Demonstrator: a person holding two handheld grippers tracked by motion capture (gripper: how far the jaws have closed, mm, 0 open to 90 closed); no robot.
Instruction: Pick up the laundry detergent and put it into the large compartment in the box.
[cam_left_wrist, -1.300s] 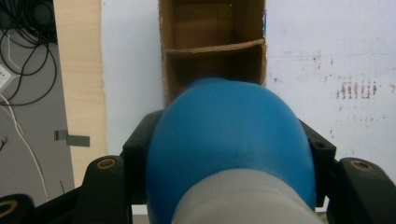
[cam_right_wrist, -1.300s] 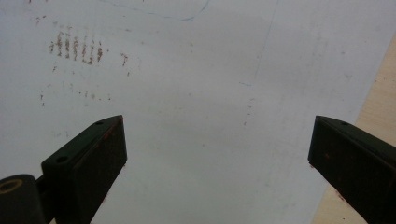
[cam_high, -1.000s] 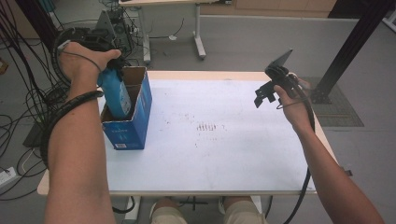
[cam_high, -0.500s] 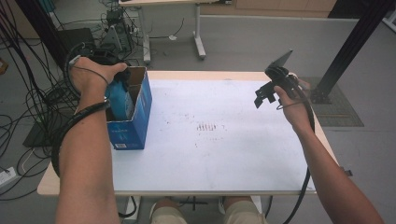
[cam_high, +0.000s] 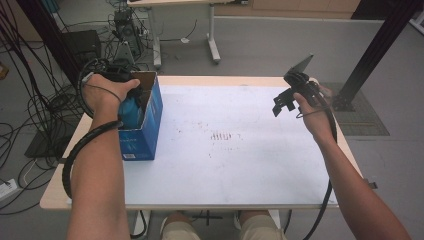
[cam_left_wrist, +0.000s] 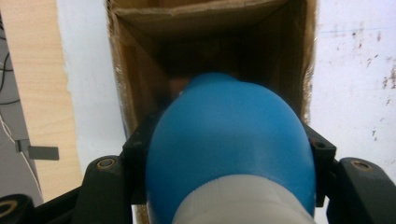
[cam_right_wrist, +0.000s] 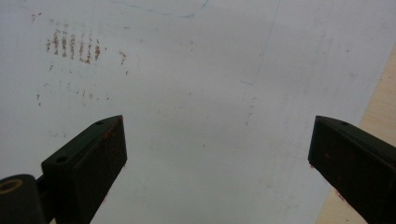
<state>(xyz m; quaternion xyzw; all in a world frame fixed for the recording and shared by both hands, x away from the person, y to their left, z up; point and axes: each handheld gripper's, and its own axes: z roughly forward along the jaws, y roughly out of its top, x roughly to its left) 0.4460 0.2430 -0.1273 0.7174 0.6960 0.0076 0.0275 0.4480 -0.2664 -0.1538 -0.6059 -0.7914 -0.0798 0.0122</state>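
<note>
In the high view, the blue bottle (cam_high: 131, 111) is held inside the box (cam_high: 145, 131) at the desk's (cam_high: 240, 170) left edge by the left gripper (cam_high: 126, 100). The right gripper (cam_high: 282, 102) is held above the desk, far from the box.

In the left gripper view, the bottle (cam_left_wrist: 229, 149) is pinched between the jaws over the open box (cam_left_wrist: 135, 70).

In the right gripper view, the jaws are spread wide over the desk (cam_right_wrist: 210, 116).

Honestly nothing readable here, the blue box (cam_high: 142, 135) has some white print on its side but it's way too blurry.
</note>
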